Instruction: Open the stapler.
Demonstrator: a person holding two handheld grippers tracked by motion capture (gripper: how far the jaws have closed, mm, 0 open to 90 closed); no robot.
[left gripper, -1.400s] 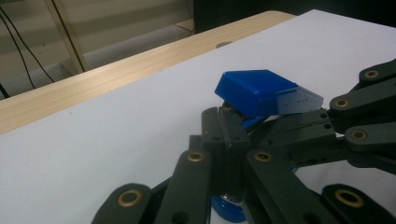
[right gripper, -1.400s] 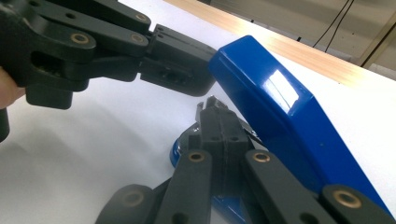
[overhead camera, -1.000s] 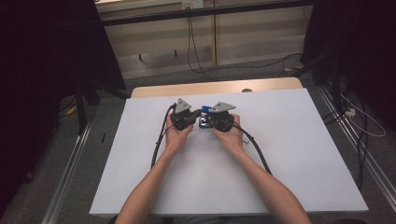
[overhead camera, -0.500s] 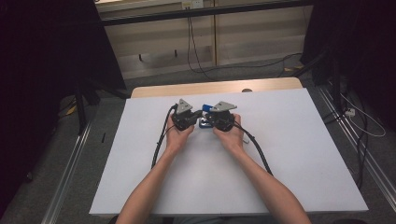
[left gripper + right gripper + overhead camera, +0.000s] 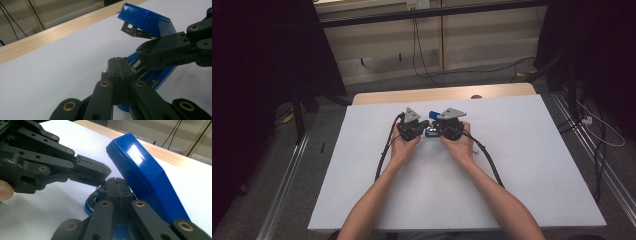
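Note:
A blue stapler (image 5: 432,132) lies mid-table with its lid (image 5: 150,21) swung up and open. The metal staple track shows under the lid. My left gripper (image 5: 424,125) comes at it from the left, jaws pressed together with nothing between them, tips (image 5: 117,61) at the stapler's inner metal part. My right gripper (image 5: 436,129) meets it from the right, jaws also together, tips (image 5: 117,181) low by the stapler's base beside the raised lid (image 5: 142,175). The two sets of tips nearly touch each other. In the right gripper view the left gripper (image 5: 106,173) reaches in from the left.
A white sheet (image 5: 512,165) covers the table, and a wooden strip (image 5: 442,94) runs along its far edge. Black cables trail from both grippers toward the person. Metal rails flank the table, and cables lie on the floor behind it.

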